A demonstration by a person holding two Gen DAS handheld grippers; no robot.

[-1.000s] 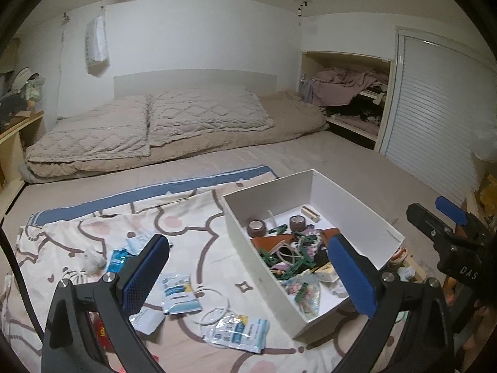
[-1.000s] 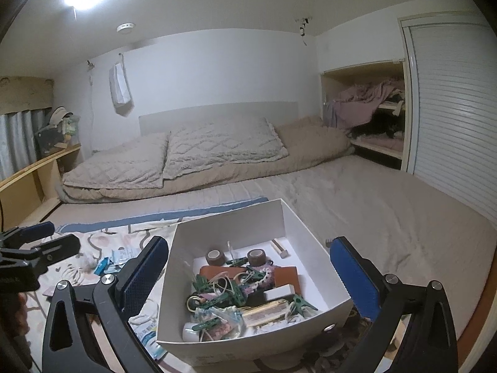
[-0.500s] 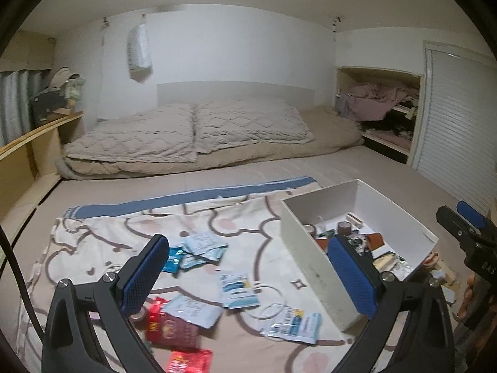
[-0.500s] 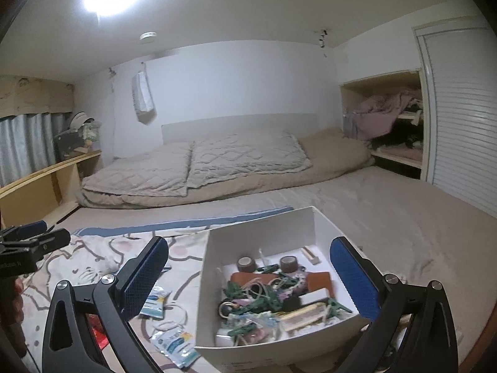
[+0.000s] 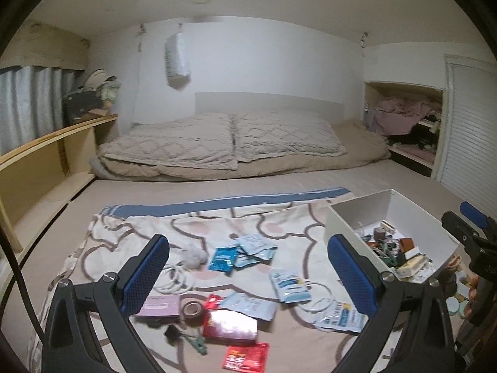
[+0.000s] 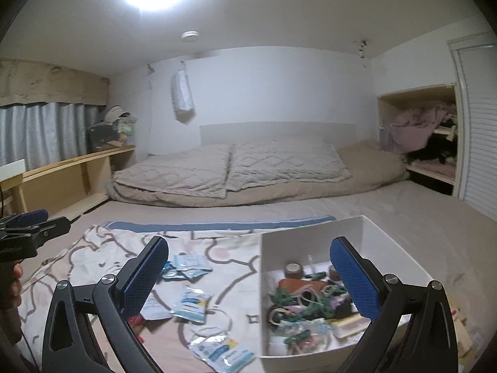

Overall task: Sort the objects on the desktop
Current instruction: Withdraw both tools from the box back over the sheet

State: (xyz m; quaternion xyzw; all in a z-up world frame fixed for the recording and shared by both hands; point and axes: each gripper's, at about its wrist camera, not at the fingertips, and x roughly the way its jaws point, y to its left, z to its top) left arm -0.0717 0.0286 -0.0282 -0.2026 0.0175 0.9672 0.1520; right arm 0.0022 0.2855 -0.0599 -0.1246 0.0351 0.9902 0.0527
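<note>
A wide beige-sheeted bed (image 5: 192,192) is seen ahead of both sets of jaws, with a cream cartoon-print cloth (image 5: 198,227) spread over its near part. A white rectangular open-top box (image 6: 313,233) is sat right under the right gripper (image 6: 248,276), already half filled with green clips, tape rolls and bits. It's off to the right of the left gripper (image 5: 248,273). Both pairs of jaws are held wide apart with nothing in them.

Loose stuff is scattered on the cloth below the left jaws: a shiny red foil snack pouch (image 5: 231,326), light blue sachets (image 5: 290,286), a pale pink flat card (image 5: 160,306), a brown tape roll (image 5: 192,309).

Looks like a pick is being lined up, so best if one item gets chosen, not a pile. The tape roll is probably easiest, being rigid. Flat sachets should be pinched at a raised edge, or the cloth could get grabbed too.
</note>
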